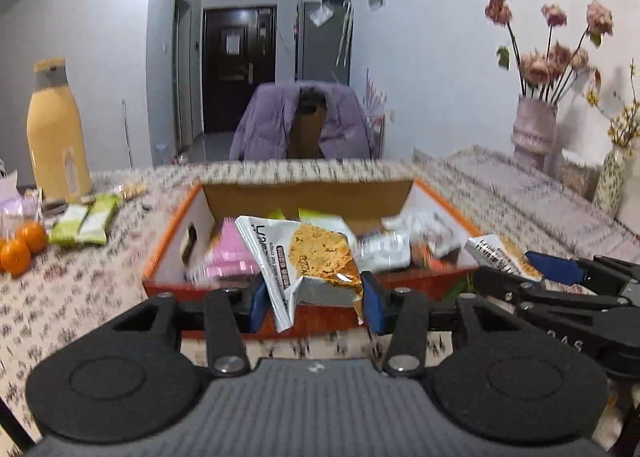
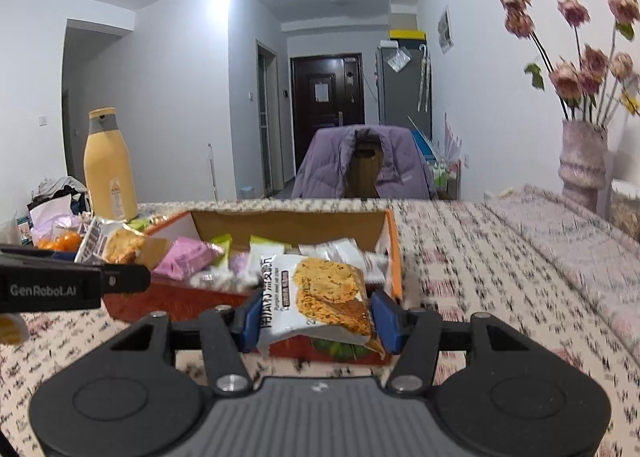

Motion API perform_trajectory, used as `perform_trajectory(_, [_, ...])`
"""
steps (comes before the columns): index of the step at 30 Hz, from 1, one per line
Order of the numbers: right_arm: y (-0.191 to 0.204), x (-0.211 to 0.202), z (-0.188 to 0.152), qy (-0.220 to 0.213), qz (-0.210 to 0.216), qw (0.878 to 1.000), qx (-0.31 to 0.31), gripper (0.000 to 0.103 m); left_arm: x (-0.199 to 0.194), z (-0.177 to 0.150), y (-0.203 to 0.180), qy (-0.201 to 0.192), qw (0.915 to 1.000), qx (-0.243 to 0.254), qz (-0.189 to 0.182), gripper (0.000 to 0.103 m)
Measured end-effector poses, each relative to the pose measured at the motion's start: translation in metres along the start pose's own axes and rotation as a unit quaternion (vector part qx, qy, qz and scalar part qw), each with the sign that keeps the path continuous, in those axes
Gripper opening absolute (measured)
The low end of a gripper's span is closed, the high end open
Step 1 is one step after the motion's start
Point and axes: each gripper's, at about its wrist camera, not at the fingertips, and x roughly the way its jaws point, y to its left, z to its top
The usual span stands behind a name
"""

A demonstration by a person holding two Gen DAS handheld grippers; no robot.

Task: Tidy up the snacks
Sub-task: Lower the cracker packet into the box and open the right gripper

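An orange cardboard box (image 1: 168, 253) (image 2: 394, 257) stands on the patterned tablecloth, with several snack packets inside: pink (image 1: 234, 257) (image 2: 186, 257), green and white ones. My left gripper (image 1: 316, 299) is shut on a white oat-crisp packet (image 1: 308, 261), held above the box's near wall. My right gripper (image 2: 318, 315) is shut on a second oat-crisp packet (image 2: 324, 293), also at the box's near edge. In the left wrist view the right gripper (image 1: 532, 269) shows at the right with its packet (image 1: 500, 253). In the right wrist view the left gripper's packet (image 2: 114, 243) shows at the left.
A tall yellow bottle (image 1: 58, 137) (image 2: 109, 169) stands at the back left. Green snack packets (image 1: 86, 223) and oranges (image 1: 22, 249) lie left of the box. Vases with dried flowers (image 1: 534, 133) (image 2: 582, 161) stand at the right. A chair with a purple jacket (image 1: 304, 121) is behind the table.
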Motion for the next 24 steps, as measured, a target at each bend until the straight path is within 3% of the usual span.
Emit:
perform_trajectory(12, [0.017,0.036,0.053,-0.032,-0.007,0.999,-0.027,0.055,0.026,0.042,0.016,-0.046,0.9988,-0.017,0.005,0.047])
perform_trajectory(24, [0.03,0.094,0.07,-0.016,-0.013,0.999,-0.036,0.055,0.078,0.061,0.042,-0.048,0.9977,-0.044,0.018,0.047])
